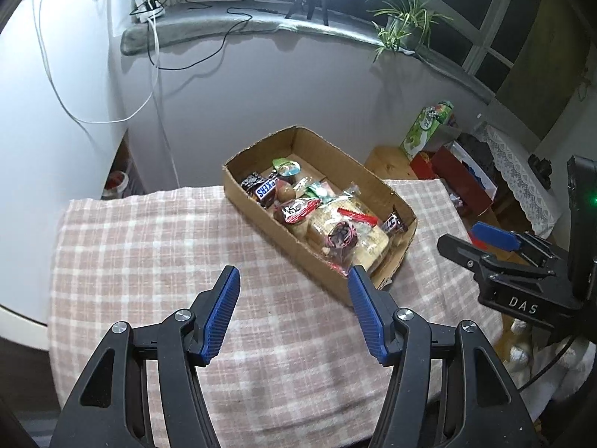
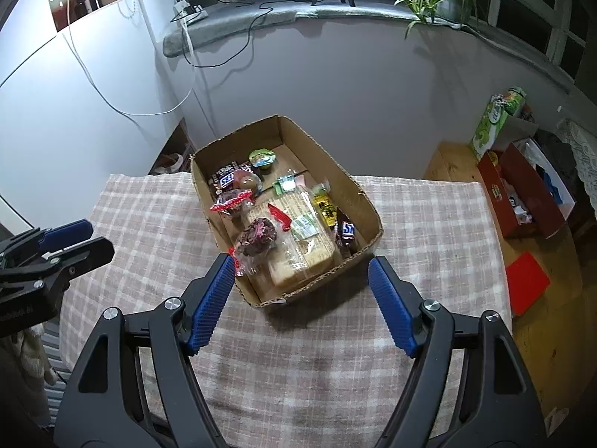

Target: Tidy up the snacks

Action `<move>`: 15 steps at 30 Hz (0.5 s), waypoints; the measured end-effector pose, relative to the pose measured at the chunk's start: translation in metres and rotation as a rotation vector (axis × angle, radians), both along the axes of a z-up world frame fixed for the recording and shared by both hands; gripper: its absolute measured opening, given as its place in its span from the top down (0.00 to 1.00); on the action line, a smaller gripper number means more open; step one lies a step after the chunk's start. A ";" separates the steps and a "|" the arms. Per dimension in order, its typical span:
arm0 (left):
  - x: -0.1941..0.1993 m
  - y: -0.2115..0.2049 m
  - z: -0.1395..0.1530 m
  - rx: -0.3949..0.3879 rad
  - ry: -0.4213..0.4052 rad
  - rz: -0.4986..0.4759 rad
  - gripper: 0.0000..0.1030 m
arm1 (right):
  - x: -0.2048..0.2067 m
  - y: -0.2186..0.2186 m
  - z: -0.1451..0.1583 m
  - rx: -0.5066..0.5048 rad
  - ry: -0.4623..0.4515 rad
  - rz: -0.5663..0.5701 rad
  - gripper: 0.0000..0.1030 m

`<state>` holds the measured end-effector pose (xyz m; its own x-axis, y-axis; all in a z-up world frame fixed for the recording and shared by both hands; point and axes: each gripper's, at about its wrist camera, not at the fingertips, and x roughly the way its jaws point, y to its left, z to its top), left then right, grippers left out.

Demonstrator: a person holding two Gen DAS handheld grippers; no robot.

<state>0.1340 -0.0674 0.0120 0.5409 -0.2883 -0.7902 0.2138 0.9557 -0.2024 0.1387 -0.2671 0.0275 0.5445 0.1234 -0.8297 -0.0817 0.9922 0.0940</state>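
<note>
Blue-padded left gripper [image 1: 293, 274] and right gripper [image 2: 302, 263] both gape empty near the cardboard box [image 2: 367, 201]

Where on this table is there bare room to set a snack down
Free: the checked cloth left of the cardboard box, and the wide strip between the box and the near table edge. A narrower strip lies right of the box. Inside, only the far corner past the green-lidded cup is bare; the near end is crowded.
</note>
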 end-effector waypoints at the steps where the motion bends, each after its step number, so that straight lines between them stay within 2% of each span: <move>1: 0.000 0.000 0.000 0.000 0.002 0.002 0.42 | 0.000 0.000 0.001 -0.005 -0.002 -0.004 0.26; 15: 0.000 -0.003 0.001 0.026 0.002 0.009 0.42 | 0.000 0.000 0.002 -0.013 -0.011 -0.006 0.25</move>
<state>0.1339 -0.0703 0.0133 0.5414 -0.2630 -0.7986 0.2050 0.9624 -0.1779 0.1385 -0.2674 0.0291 0.5540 0.1098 -0.8252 -0.0770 0.9938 0.0805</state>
